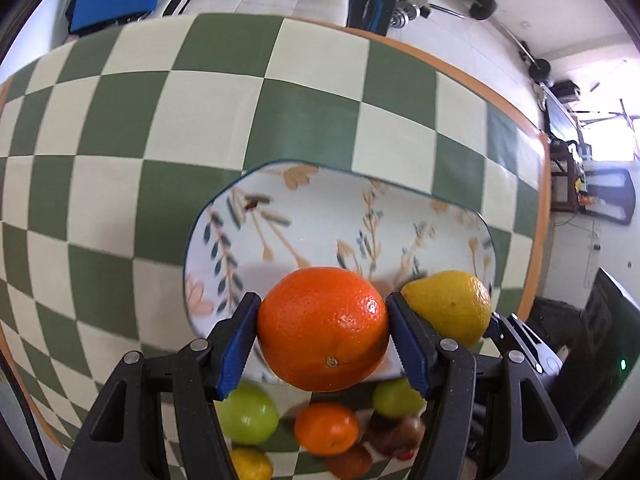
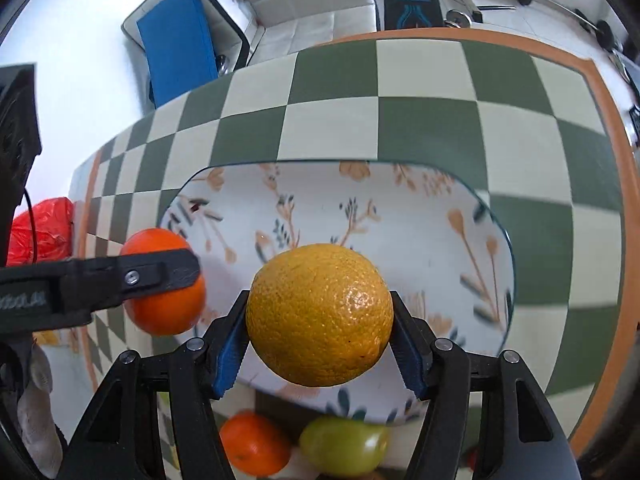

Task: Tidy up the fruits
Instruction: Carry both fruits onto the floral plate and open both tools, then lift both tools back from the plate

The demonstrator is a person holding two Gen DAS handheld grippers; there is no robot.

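Observation:
My left gripper (image 1: 323, 301) is shut on a bright orange (image 1: 323, 330), held just above the near rim of an oblong floral plate (image 1: 320, 208). My right gripper (image 2: 319, 301) is shut on a yellow citrus fruit (image 2: 319, 314) over the same plate (image 2: 400, 232). The plate has no fruit lying on its visible part. In the left wrist view the yellow fruit (image 1: 448, 308) shows close to the right of the orange. In the right wrist view the orange (image 2: 164, 296) hangs at the plate's left end, in the left gripper's black fingers (image 2: 160, 272).
Loose fruit lies on the green-and-cream checkered cloth (image 1: 200, 120) near me: a green fruit (image 1: 246, 414), a small orange (image 1: 326, 428), a kiwi (image 1: 404, 432), a lemon (image 1: 250, 464). A red bag (image 2: 40, 228) sits off the table's left edge. A blue mat (image 2: 176, 36) lies beyond.

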